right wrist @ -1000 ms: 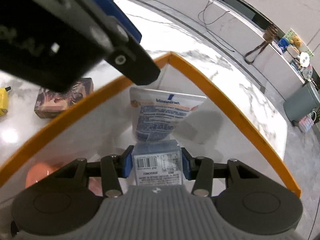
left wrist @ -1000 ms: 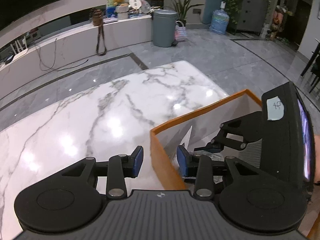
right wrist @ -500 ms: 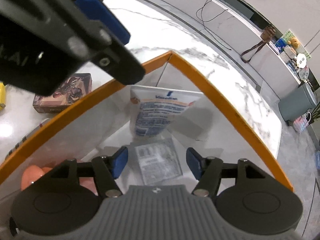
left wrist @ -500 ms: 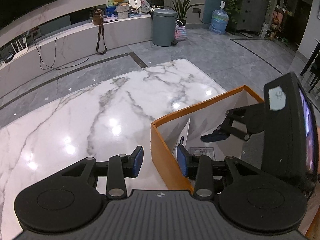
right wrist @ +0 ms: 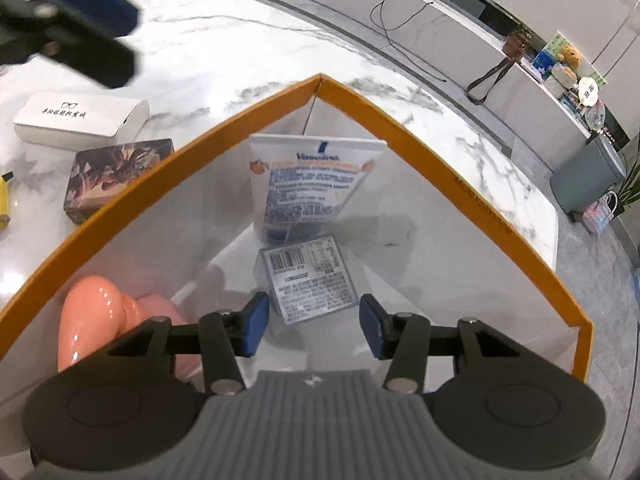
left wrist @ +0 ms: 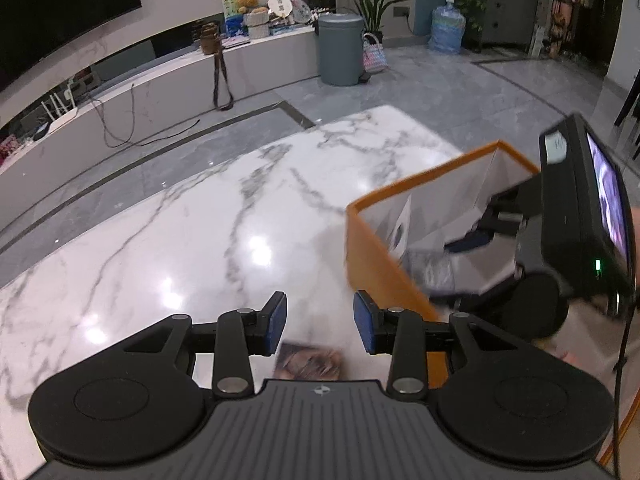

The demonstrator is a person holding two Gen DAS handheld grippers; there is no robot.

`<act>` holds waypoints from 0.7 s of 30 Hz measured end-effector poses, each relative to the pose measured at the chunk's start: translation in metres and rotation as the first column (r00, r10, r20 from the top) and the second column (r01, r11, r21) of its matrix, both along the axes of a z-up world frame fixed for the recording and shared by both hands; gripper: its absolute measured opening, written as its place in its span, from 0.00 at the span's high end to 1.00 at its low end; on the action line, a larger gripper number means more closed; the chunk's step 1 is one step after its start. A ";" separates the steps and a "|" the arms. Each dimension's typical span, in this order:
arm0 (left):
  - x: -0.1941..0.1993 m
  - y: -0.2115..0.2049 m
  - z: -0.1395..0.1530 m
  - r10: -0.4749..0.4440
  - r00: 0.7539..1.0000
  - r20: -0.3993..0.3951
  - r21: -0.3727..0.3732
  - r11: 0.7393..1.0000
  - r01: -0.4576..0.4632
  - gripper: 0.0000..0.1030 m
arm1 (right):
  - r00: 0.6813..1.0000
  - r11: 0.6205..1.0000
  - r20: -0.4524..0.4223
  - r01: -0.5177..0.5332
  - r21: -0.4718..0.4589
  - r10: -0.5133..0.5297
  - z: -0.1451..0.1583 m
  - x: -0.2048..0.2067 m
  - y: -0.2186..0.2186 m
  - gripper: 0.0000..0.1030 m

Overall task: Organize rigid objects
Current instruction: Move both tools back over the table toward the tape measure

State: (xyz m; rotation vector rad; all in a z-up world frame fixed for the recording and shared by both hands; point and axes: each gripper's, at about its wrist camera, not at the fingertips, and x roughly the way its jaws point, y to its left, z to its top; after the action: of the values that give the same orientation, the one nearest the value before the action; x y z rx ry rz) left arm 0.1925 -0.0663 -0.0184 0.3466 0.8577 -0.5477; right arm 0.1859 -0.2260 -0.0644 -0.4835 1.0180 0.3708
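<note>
An orange-rimmed white bin [right wrist: 440, 152] stands on the marble table. Inside it a Vaseline tube [right wrist: 312, 188] leans in the far corner, a small clear box with a barcode label [right wrist: 308, 280] lies flat on the floor, and a glossy pink object [right wrist: 92, 320] rests at the left. My right gripper [right wrist: 312, 326] hovers above the small box; its jaws are closing and the pads touch nothing. My left gripper [left wrist: 320, 326] is open and empty, outside the bin [left wrist: 372, 264], over a dark patterned box [left wrist: 310, 360].
On the table left of the bin lie the dark patterned box [right wrist: 116, 176], a white glasses case [right wrist: 80, 120] and a yellow item [right wrist: 3, 200] at the frame edge. The marble top [left wrist: 200, 240] stretches away to the left. The right gripper's body [left wrist: 560, 240] fills the bin's near side.
My right gripper let go of the small barcode box, which now lies on the bin floor, and has drawn back above it. My left gripper has shifted left, off the bin wall.
</note>
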 end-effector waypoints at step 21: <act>-0.038 0.065 -0.004 0.061 0.998 -0.016 0.036 0.998 -0.060 0.57 | 0.984 0.994 0.176 -0.020 -0.106 0.038 0.069 -0.052 0.033 0.53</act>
State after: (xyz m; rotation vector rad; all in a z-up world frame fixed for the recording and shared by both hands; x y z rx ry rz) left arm 0.1547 -0.0010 -0.0224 0.3476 0.8926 -0.4807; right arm 0.1341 -0.1926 0.0046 -0.6145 0.8599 0.2959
